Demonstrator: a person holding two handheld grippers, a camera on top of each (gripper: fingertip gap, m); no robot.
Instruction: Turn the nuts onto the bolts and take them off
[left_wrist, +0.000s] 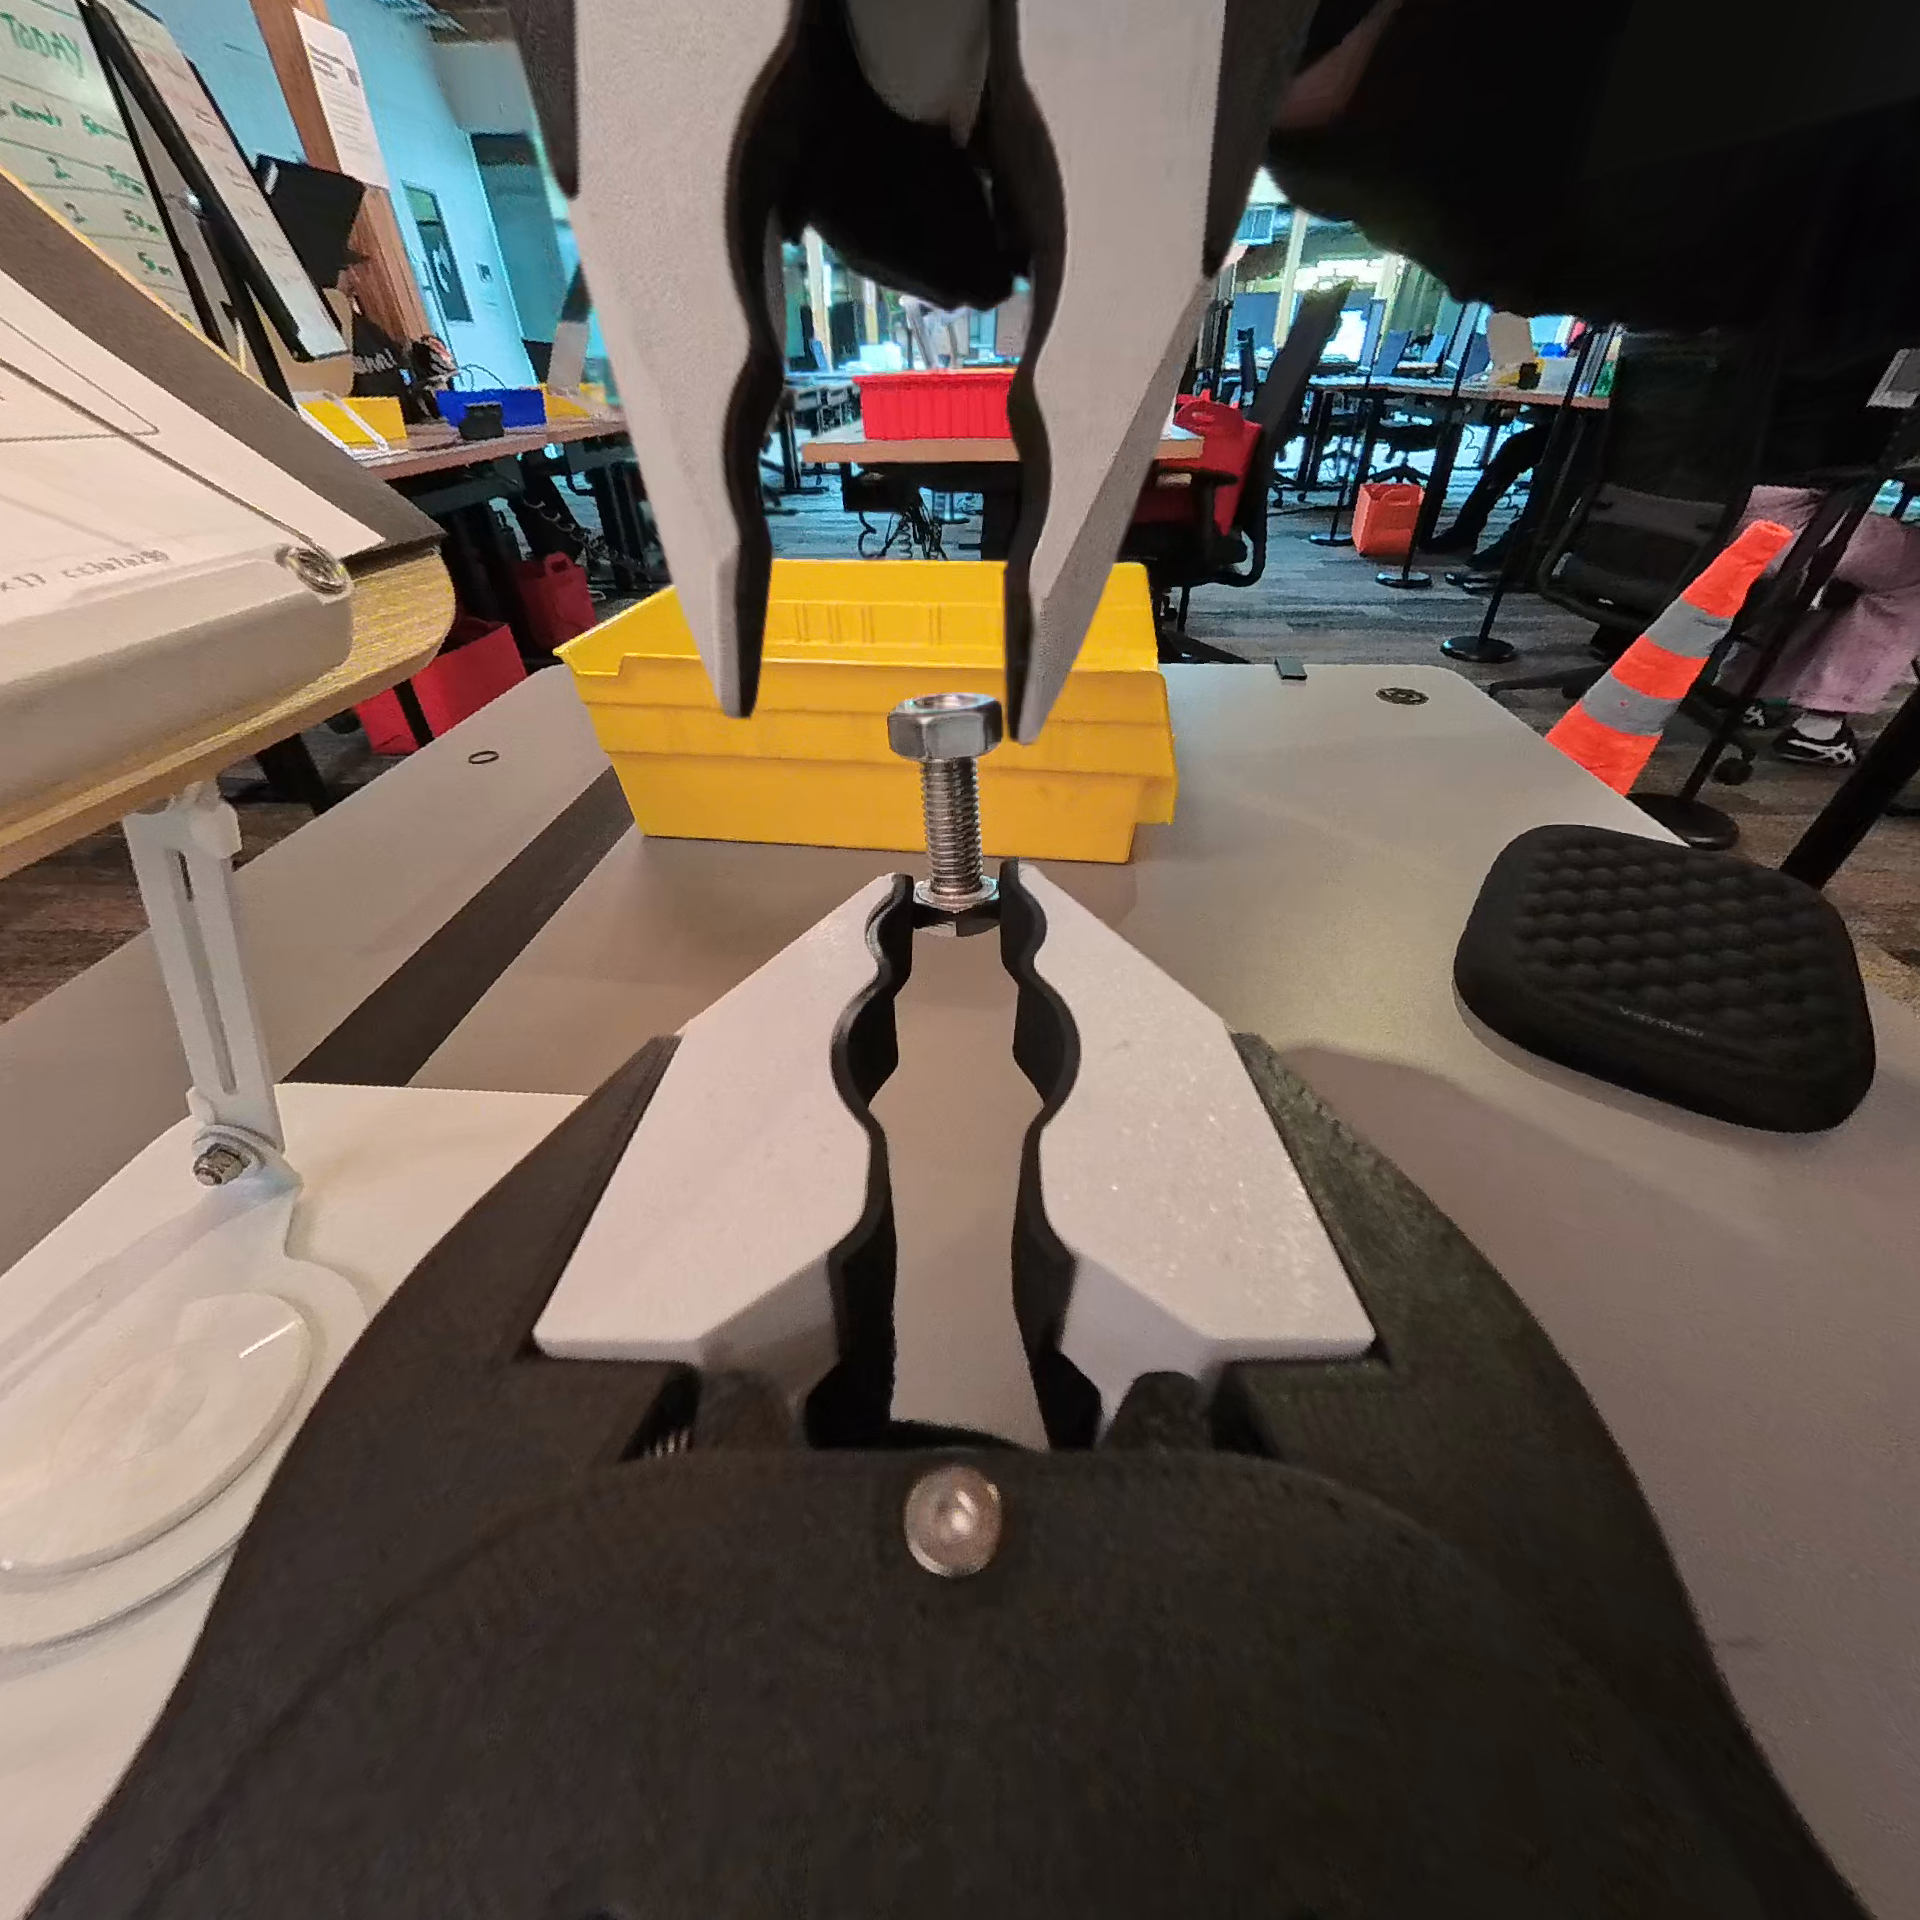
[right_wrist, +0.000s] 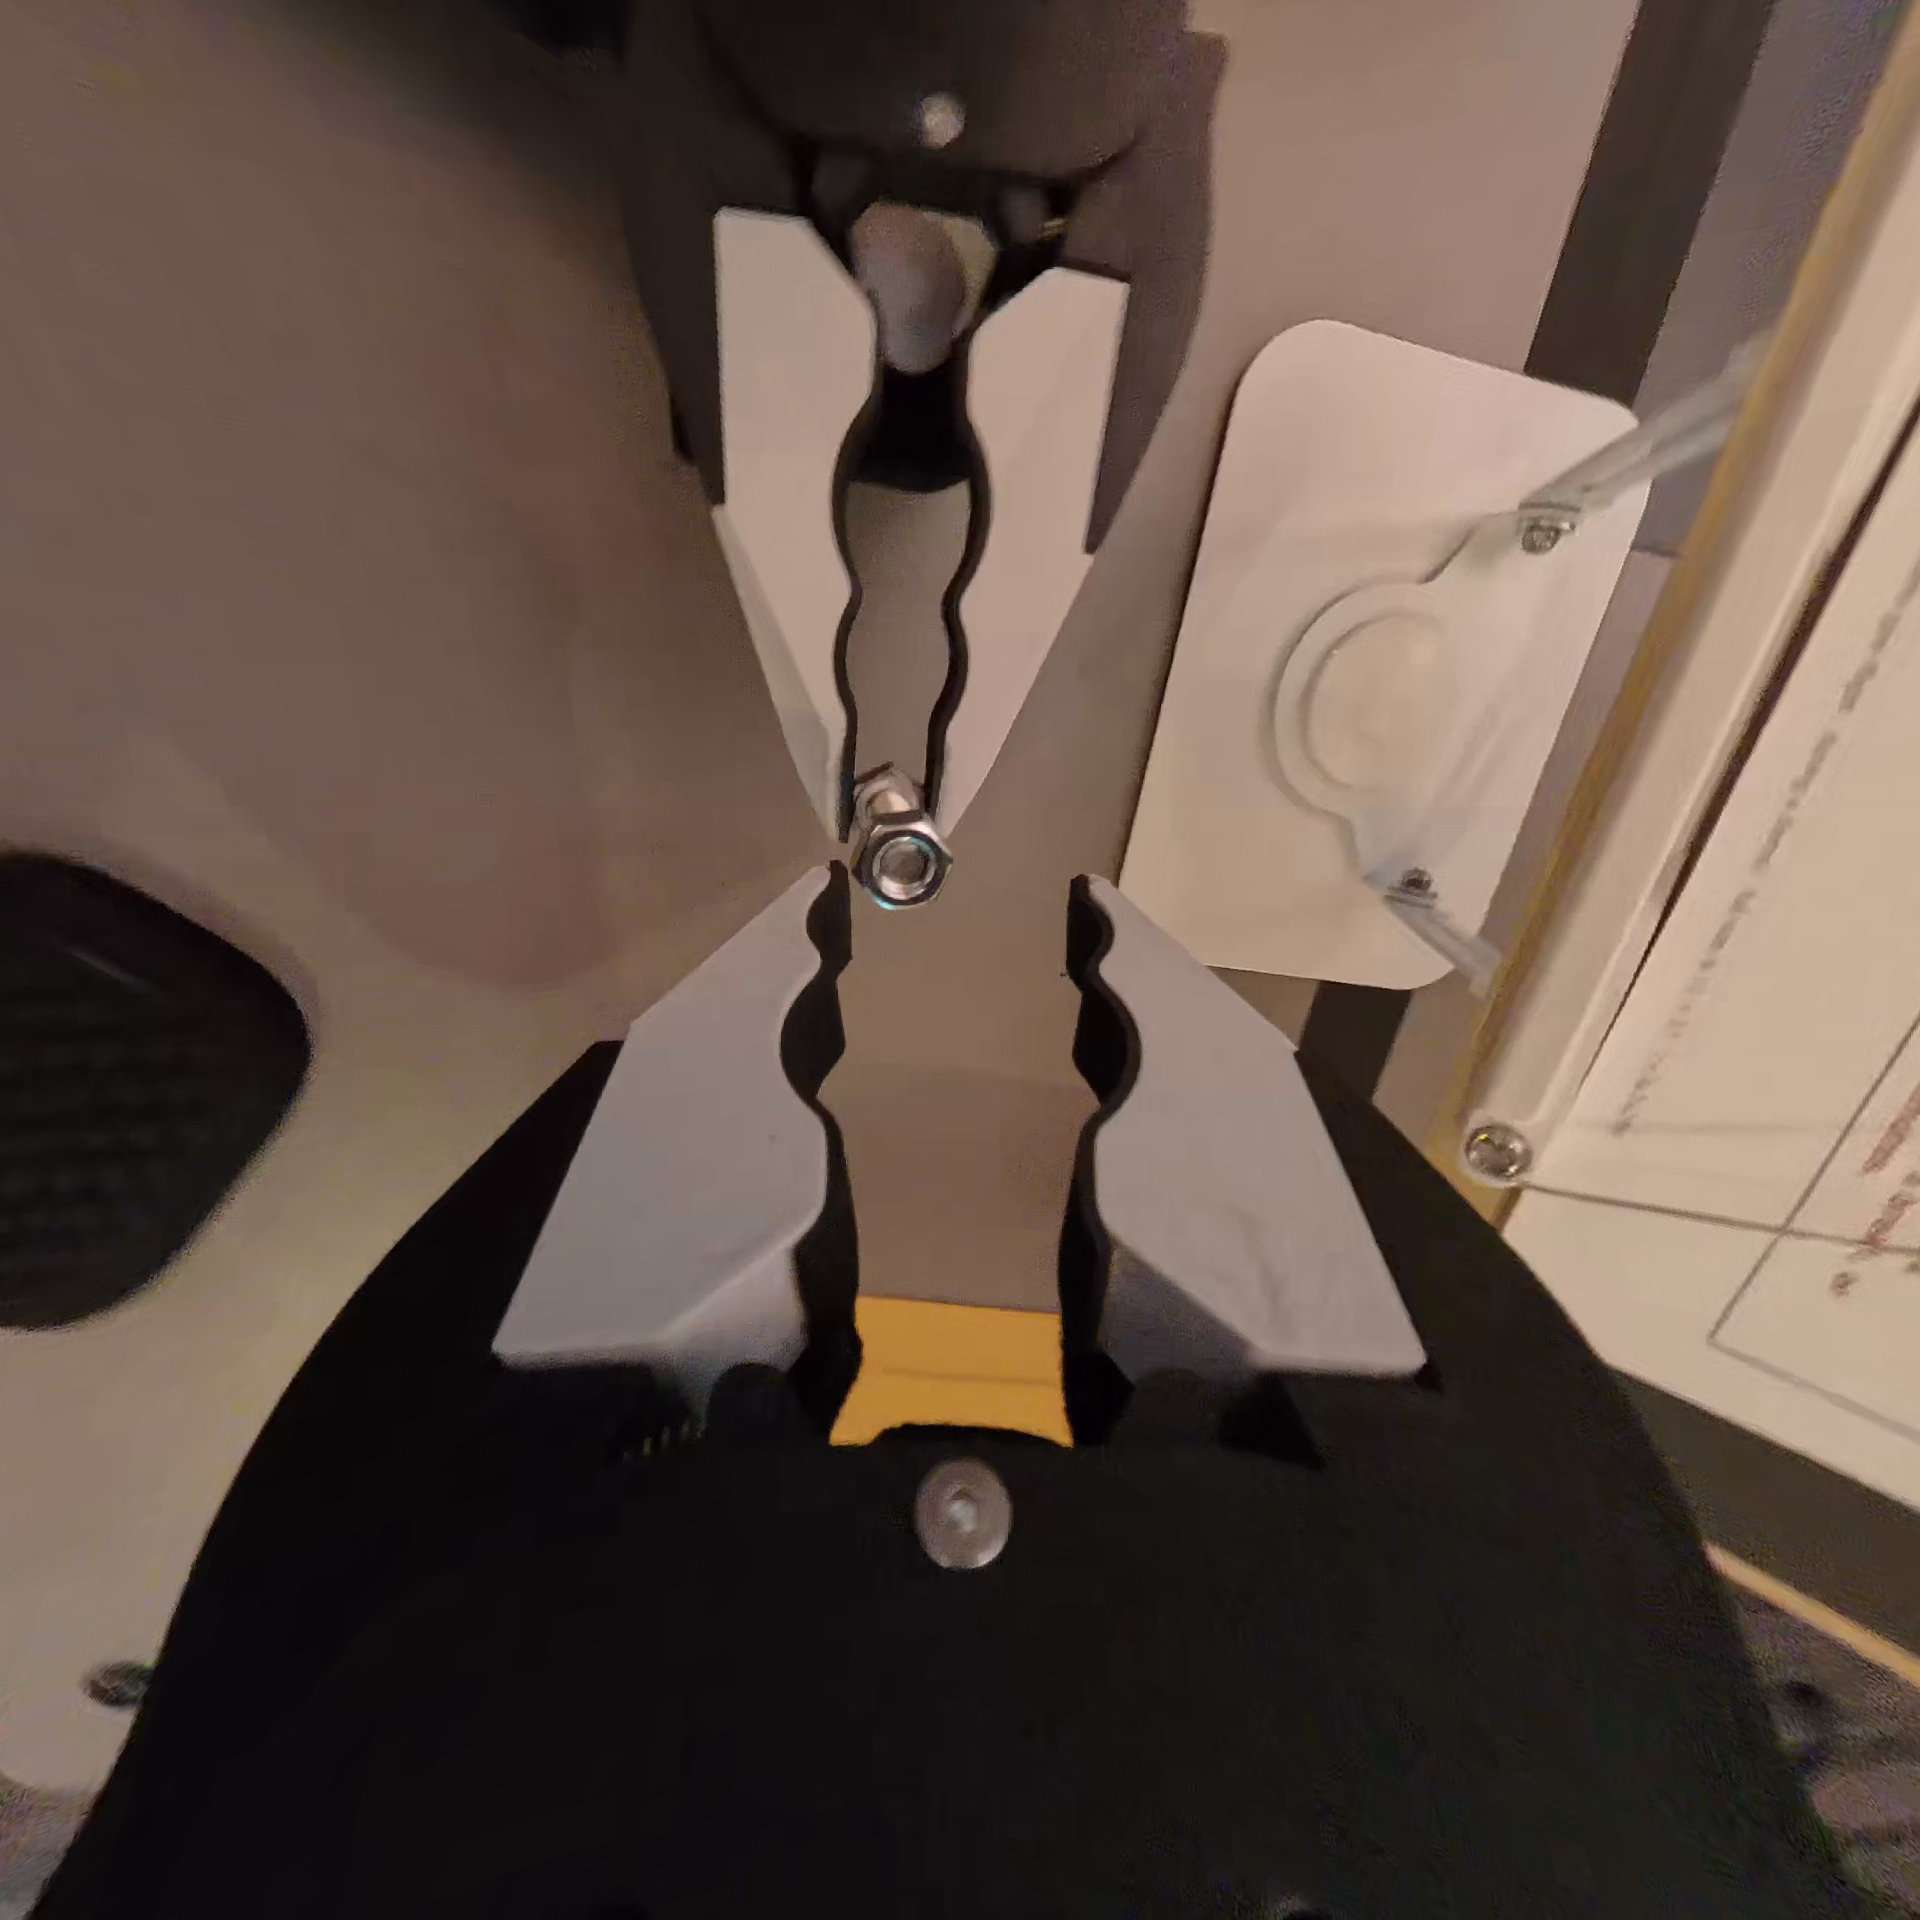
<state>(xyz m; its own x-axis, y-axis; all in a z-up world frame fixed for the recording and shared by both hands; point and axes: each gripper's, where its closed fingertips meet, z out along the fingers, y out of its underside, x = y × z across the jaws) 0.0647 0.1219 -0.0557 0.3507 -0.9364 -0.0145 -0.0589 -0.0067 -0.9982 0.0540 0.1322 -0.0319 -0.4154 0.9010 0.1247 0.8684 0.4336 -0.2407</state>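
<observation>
The bolt (left_wrist: 948, 821) and nut (left_wrist: 944, 720) are shiny threaded metal. The yellow bin (left_wrist: 883, 769) behind looks like glossy plastic; the black pad (left_wrist: 1662, 977) (far right) is matt, dimpled; the table (left_wrist: 1403, 831) is smooth.

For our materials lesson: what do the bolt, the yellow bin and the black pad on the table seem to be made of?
Bolt: bright metal, probably steel; shiny, with sharp threads and glints.
Yellow bin: moulded plastic, smooth and slightly glossy, with ribbed walls.
Black pad: soft rubber or foam, perhaps fabric-covered; matte and dimpled. The exact material is open.
</observation>
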